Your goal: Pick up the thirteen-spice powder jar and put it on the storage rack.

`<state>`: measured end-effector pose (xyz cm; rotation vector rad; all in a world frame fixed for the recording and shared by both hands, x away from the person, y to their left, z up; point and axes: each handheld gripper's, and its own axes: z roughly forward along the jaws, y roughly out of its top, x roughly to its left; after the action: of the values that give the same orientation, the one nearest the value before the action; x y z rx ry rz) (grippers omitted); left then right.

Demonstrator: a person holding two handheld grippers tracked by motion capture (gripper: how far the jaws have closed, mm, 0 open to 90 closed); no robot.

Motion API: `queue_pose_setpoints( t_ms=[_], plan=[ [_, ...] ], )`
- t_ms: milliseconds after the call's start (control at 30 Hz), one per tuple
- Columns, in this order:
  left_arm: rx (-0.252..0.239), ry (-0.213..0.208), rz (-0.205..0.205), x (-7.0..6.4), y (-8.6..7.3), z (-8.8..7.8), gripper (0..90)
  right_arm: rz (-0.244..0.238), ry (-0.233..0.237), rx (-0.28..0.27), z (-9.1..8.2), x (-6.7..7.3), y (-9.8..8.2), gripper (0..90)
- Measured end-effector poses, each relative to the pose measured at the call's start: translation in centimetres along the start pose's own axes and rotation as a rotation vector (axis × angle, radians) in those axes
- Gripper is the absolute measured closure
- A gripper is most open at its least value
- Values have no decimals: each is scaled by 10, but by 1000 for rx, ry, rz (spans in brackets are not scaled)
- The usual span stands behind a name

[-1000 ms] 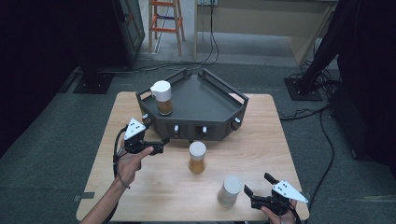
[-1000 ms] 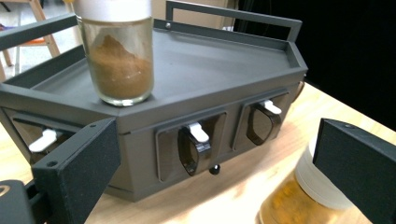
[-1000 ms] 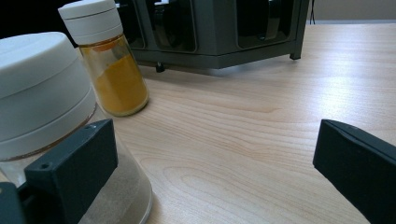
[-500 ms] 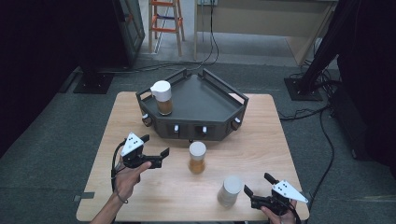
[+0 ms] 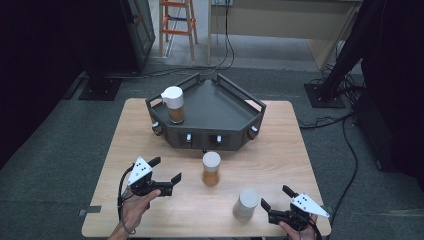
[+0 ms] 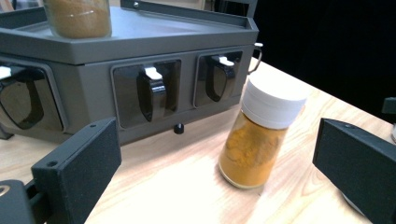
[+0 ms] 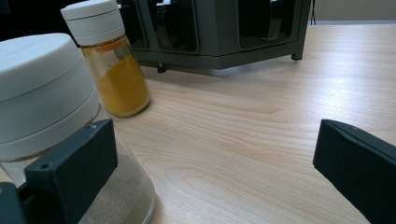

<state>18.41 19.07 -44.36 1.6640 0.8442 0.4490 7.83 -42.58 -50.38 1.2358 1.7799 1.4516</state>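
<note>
A light wooden table stands on a grey carpet floor. Behind it stand an orange ladder and a pale wooden bench. Black cables trail across the floor at the right. The room's sides are dark, perhaps curtained.

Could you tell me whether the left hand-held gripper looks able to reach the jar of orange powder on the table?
Probably yes. The left hand-held gripper is open and faces the orange-powder jar, which stands alone on bare table in front of the grey rack, with nothing between them.
</note>
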Motion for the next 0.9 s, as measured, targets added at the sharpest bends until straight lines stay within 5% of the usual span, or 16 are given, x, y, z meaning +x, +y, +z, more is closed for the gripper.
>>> queue_pose_setpoints(
  t_ms=[900],
  plan=[
    [-6,-38,-1,-12,-57,-23,9,6,9,4,2,-2,0,0]
  ],
)
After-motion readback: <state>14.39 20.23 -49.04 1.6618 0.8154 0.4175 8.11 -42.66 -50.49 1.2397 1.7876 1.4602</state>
